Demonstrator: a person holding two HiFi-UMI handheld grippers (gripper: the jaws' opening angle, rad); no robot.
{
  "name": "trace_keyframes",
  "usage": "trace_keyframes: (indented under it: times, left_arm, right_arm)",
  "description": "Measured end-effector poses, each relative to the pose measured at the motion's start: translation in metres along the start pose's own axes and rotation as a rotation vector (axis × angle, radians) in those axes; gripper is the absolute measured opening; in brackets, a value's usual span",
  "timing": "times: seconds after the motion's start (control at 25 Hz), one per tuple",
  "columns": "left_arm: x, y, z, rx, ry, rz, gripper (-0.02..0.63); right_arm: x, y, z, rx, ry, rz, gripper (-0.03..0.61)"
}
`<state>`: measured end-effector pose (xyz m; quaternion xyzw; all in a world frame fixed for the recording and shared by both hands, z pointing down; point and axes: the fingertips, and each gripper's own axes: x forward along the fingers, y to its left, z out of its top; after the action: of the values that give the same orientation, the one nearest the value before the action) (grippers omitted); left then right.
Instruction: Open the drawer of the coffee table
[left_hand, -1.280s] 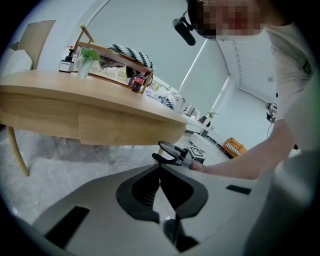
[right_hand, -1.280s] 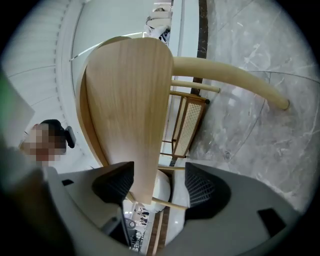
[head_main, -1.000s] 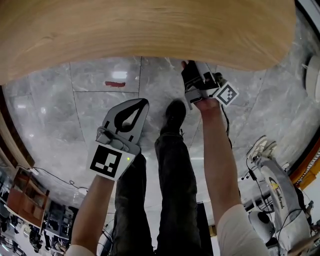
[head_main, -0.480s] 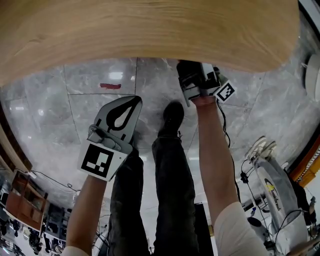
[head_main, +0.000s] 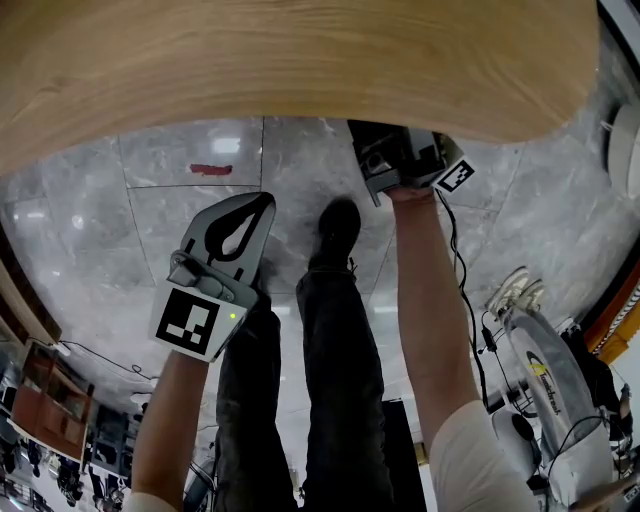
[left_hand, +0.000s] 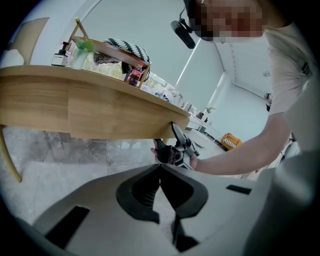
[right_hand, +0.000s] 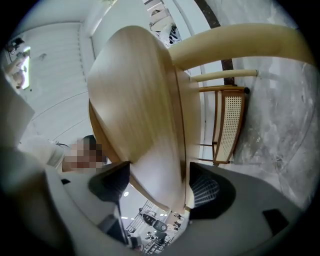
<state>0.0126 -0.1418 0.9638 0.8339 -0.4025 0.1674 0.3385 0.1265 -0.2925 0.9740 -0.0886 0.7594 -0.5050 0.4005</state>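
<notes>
The light wooden coffee table (head_main: 300, 60) fills the top of the head view. In the left gripper view its drawer front (left_hand: 115, 117) looks flush with the table's side. My right gripper (head_main: 388, 145) reaches up under the table's near edge, where its tips are hidden. In the right gripper view that gripper (right_hand: 157, 187) is open; its jaws have just been opening, with the table's wooden edge (right_hand: 160, 165) between them and untouched. My left gripper (head_main: 262, 203) hangs over the floor, well short of the table, shut and empty (left_hand: 161, 170).
The person's legs and a black shoe (head_main: 335, 225) stand between the grippers on the grey marble floor. A red mark (head_main: 210, 169) lies on the floor. A cane-sided chair (right_hand: 227, 125) stands beyond the table. Bottles and a tray (left_hand: 120, 50) sit on the tabletop.
The right gripper has risen and tipped upward, moving further under the table's edge. The left gripper has stayed about where it was, still shut.
</notes>
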Motion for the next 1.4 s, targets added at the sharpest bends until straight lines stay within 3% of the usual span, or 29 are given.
trace_keyframes:
  times: [0.4,0.68,1.4]
  left_arm:
    - [0.010,-0.003,0.007,0.004,-0.001,-0.005,0.020]
    - [-0.003,-0.006,-0.008,-0.024,0.020,-0.002,0.020]
    - [-0.028,-0.015,-0.006,-0.041,0.005,0.033,0.020]
  right_arm:
    - [-0.003,0.001,-0.002,0.029,-0.026,-0.036,0.368]
    - [-0.012,0.008,-0.013,0.043,-0.035,-0.039,0.367]
    - [-0.029,0.025,-0.023,0.087,-0.034,-0.082,0.368]
